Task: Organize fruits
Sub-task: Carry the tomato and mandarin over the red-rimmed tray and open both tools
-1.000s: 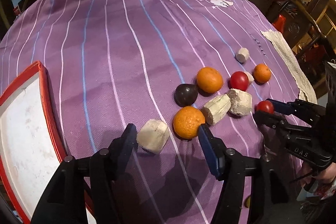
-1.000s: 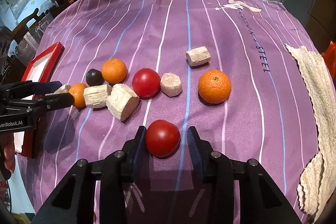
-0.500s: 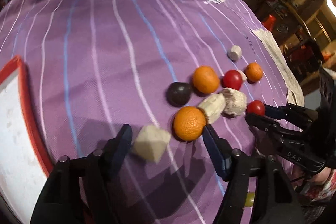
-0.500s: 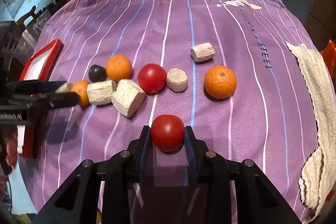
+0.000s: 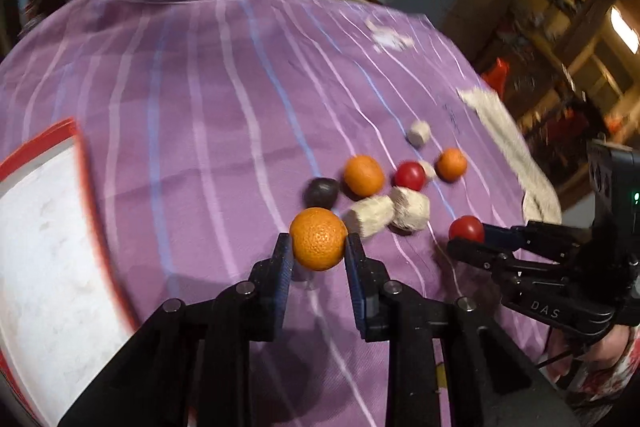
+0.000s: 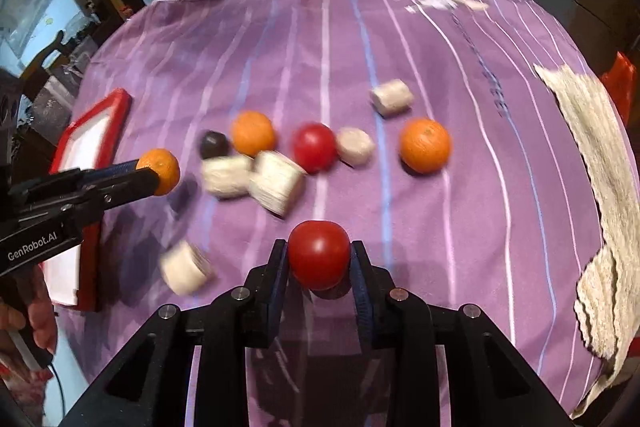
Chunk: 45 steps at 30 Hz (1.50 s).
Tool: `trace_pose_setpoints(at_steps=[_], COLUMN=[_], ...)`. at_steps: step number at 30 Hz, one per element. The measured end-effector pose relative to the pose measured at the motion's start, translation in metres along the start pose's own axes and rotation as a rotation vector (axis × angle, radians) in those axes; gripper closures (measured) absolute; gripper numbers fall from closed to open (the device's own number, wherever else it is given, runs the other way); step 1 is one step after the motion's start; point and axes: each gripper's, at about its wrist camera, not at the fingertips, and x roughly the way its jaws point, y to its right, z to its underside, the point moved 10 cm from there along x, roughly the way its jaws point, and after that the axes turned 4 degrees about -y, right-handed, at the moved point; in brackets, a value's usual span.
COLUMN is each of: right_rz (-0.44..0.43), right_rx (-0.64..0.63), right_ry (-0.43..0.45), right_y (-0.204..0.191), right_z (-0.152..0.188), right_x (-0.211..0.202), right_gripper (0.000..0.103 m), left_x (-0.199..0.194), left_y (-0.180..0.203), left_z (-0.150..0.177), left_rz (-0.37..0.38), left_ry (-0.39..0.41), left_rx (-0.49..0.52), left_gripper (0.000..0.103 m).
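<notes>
The left fingers (image 5: 318, 249) are clamped on an orange (image 5: 318, 238), having just closed on it; the pads press its two sides at about its middle, and it rides clear of the cloth (image 5: 224, 115). The right fingers (image 6: 319, 258) have likewise just been closing and now pinch a tomato (image 6: 319, 254), again across the widest part. Both grips look centred, so I judge the step in hand to be the carry: each fruit lifted off the table, to be set down in its own group.

To do it well, keep the squeeze steady and no harder, for the tomato skin will bruise or split under more pressure, while the orange, round and firm, can roll out if the pads slacken. Lift straight before swinging sideways.

In the right view, the loose fruit lies at 12 o'clock from the tomato: a second tomato (image 6: 314, 147), two oranges (image 6: 253, 133) (image 6: 425, 145), a dark plum (image 6: 214, 143), and pale cut chunks (image 6: 276, 182) just beside them. Another chunk (image 6: 185, 267) sits alone at 9 o'clock. Pass above these, not through them.

The red-rimmed tray (image 5: 76, 143) lies at 9 o'clock from the orange in the left view, probably the goal. The left hand should cross to it low and level, and release only once the fruit rests inside the rim.
</notes>
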Motion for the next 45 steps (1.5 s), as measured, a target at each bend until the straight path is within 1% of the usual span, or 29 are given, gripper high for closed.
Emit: trace_pose_setpoints(at_steps=[2,4,5,8,11,13,15,19,22,24,27,29,30,32,33,34,38,42,45], right_rz=[-0.030,-0.073,-0.091,-0.168,-0.239,-0.280,-0.293,-0.290,-0.244,-0.218,-0.195,-0.177,-0.170,-0.162,-0.162,-0.166,-0.169,-0.164,-0.135], right_rx=[-0.027,-0.053,-0.065,-0.112,-0.173,-0.215,-0.264,-0.371,-0.438,-0.455,-0.456,-0.451,-0.446,-0.432,-0.424,-0.412,-0.402,-0.372,-0.352], right_ry=[0.022,0.046,0.053,0.047,0.017,0.011,0.013,0.002,0.014,0.009,0.000,-0.005,-0.006,-0.019,-0.022,-0.024,-0.009,0.012,0.029], right_y=[-0.021,-0.045,-0.056,-0.101,-0.153,-0.189,-0.221,-0.280,-0.307,-0.322,-0.330,-0.330,-0.330,-0.329,-0.328,-0.328,-0.330,-0.323,-0.309], right_z=[-0.012,-0.025,-0.029,-0.041,-0.054,-0.064,-0.071,-0.074,-0.079,-0.083,-0.088,-0.093,-0.095,-0.099,-0.101,-0.103,-0.109,-0.114,-0.110], right_x=[-0.008,-0.014,-0.015,-0.012,-0.002,0.004,0.011,0.036,0.055,0.072,0.088,0.098,0.100,0.105,0.107,0.107,0.104,0.093,0.082], right_gripper=[0.070,0.070,0.070,0.070,0.070,0.070,0.070,0.070,0.070,0.070,0.069,0.069,0.069,0.068,0.068,0.068,0.057,0.056,0.054], left_x=[-0.020,-0.033,-0.043,-0.057,-0.073,-0.082,-0.088,-0.090,-0.086,-0.083,-0.081,-0.082,-0.082,-0.084,-0.086,-0.086,-0.093,-0.110,-0.124], left_y=[-0.022,-0.041,-0.058,-0.096,-0.143,-0.170,-0.197,-0.239,-0.260,-0.268,-0.280,-0.284,-0.284,-0.287,-0.287,-0.289,-0.291,-0.288,-0.279], left_z=[-0.002,-0.004,-0.004,0.001,0.008,0.012,0.014,0.020,0.022,0.023,0.025,0.026,0.024,0.024,0.025,0.024,0.028,0.031,0.037], left_rz=[-0.005,-0.022,-0.038,-0.085,-0.136,-0.175,-0.218,-0.247,-0.272,-0.281,-0.301,-0.285,-0.288,-0.293,-0.286,-0.274,-0.265,-0.304,-0.334], left_ry=[0.040,0.068,0.084,0.098,0.096,0.100,0.102,0.108,0.100,0.093,0.082,0.092,0.096,0.103,0.107,0.114,0.123,0.143,0.166], left_rx=[-0.068,-0.117,-0.151,-0.221,-0.295,-0.326,-0.356,-0.434,-0.466,-0.475,-0.487,-0.504,-0.505,-0.508,-0.515,-0.525,-0.552,-0.545,-0.538], left_gripper=[0.077,0.077,0.077,0.077,0.077,0.077,0.077,0.077,0.077,0.077,0.077,0.075,0.073,0.062,0.051,0.046,0.045,0.045,0.040])
